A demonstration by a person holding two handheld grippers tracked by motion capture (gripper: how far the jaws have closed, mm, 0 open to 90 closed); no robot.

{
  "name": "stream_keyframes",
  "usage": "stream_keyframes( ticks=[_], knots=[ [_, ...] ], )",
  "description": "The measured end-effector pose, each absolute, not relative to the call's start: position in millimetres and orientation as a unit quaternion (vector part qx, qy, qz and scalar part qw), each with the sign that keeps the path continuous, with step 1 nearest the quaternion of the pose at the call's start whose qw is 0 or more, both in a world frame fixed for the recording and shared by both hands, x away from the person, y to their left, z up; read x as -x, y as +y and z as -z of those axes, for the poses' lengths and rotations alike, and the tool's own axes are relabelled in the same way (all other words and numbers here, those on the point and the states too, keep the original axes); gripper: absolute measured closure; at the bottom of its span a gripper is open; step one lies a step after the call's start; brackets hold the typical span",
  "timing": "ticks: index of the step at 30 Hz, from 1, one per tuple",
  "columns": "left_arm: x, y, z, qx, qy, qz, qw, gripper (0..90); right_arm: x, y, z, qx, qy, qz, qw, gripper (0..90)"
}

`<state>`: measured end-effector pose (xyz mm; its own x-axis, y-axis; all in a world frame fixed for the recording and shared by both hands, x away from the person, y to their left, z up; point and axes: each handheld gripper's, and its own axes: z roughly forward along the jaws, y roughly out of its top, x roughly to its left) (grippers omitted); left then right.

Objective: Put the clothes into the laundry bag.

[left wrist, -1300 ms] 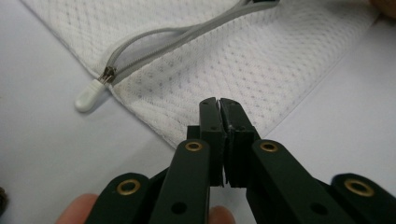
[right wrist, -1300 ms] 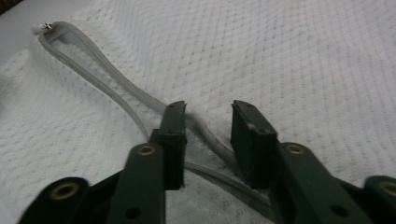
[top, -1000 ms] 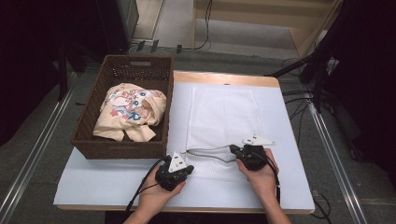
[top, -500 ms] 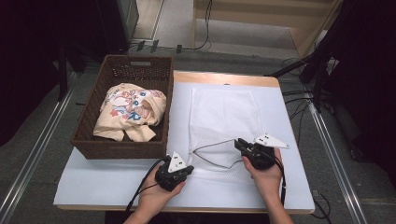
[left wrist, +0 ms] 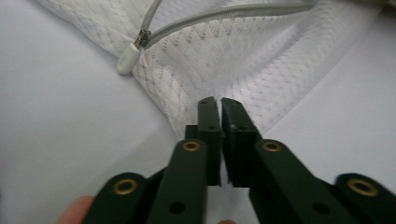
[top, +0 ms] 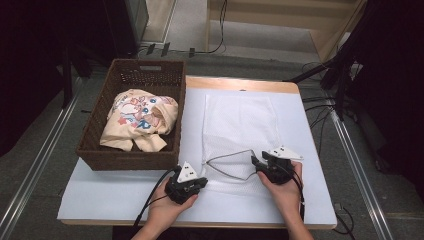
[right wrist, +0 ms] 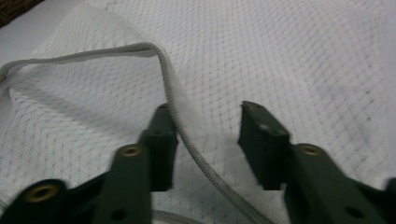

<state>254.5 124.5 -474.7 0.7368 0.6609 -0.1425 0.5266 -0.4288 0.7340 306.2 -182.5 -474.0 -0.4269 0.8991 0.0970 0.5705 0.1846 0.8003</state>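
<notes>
mesh bag (top: pixel 240 131) lies flat on the table (top: pixel 320 200) beside the basket (top: pixel 131 155) — our left gripper (left wrist: pixel 214 103) pinches its corner to anchor it, our right gripper (right wrist: pixel 205 126), jaws just opening, straddles the zipper edge (right wrist: pixel 163 60) ungripped.

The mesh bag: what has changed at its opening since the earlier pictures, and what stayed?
The right gripper moved right, drawing the mesh bag's zipper edge wider; its jaws have just been opening, the edge between them. The left gripper stayed, pinching the bag corner. Basket and clothes unchanged.
</notes>
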Motion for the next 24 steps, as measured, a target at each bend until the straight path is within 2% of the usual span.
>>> stream_keyframes(
  ticks=[1,3,5,7,8,9,13,17,19,22,24],
  knots=[
    [-254,126,473,-0.839,0.352,-0.083,0.406,78.4,-307,-184,476,-0.492,0.747,-0.407,0.186,78.7],
    [-248,128,466,-0.827,0.350,-0.101,0.427,66.3,-305,-185,474,-0.485,0.748,-0.415,0.182,85.7],
    [-242,129,458,-0.818,0.345,-0.101,0.450,54.5,-303,-185,472,-0.481,0.746,-0.424,0.178,88.6],
    [-239,129,453,-0.813,0.342,-0.099,0.461,45.1,-302,-185,472,-0.478,0.747,-0.427,0.177,89.6],
    [-235,129,447,-0.810,0.338,-0.106,0.467,45.1,-302,-185,472,-0.478,0.747,-0.427,0.177,89.6],
    [-230,130,434,-0.804,0.332,-0.119,0.478,36.5,-301,-184,472,-0.476,0.749,-0.428,0.173,89.7],
    [-228,136,411,-0.789,0.323,-0.140,0.504,26.7,-300,-183,470,-0.467,0.749,-0.437,0.172,89.7],
    [-231,146,390,-0.783,0.331,-0.140,0.507,18.3,-298,-182,467,-0.462,0.749,-0.442,0.174,89.8],
    [-232,149,387,-0.781,0.334,-0.143,0.509,17.0,-298,-181,467,-0.461,0.750,-0.442,0.175,89.8],
    [-240,163,378,-0.776,0.335,-0.149,0.513,8.5,-297,-180,467,-0.455,0.753,-0.442,0.174,89.8],
    [-245,170,374,-0.774,0.339,-0.149,0.514,6.5,-297,-179,467,-0.456,0.752,-0.443,0.174,89.8]
  ],
)
